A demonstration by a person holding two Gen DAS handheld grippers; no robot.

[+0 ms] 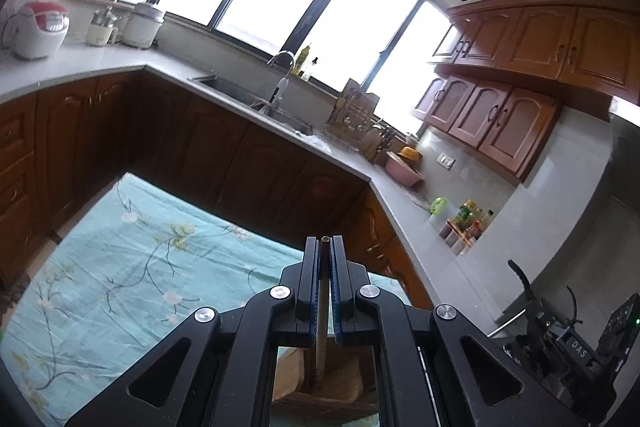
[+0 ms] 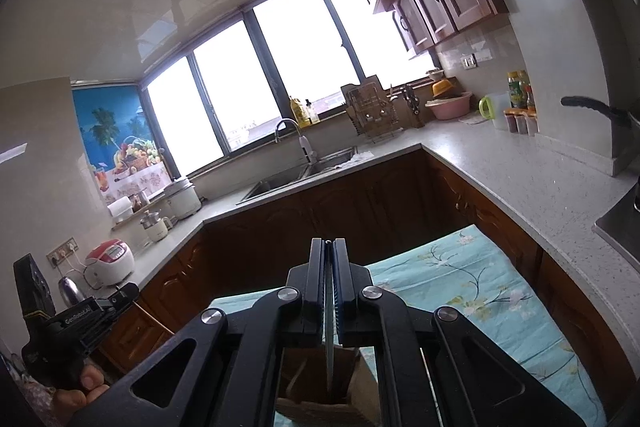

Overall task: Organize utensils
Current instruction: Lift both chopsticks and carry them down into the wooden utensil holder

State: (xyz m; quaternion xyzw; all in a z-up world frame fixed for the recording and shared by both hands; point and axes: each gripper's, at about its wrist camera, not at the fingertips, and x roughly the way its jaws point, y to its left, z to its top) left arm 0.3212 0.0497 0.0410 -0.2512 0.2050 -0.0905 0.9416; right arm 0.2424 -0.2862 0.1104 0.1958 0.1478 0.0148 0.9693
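In the left wrist view my left gripper is shut on a thin wooden-handled utensil. The handle end pokes up between the fingertips, and its lower end hangs over a brown box-like holder. In the right wrist view my right gripper is shut on a flat, thin metal utensil. This one points down into the same kind of brown holder. Both grippers hang over a table with a teal floral cloth. Both utensils' working ends are hidden.
A grey L-shaped counter with dark wood cabinets wraps around the table. It carries a sink, a dish rack, rice cookers and bottles. A hand holds the other tool's black housing at lower left.
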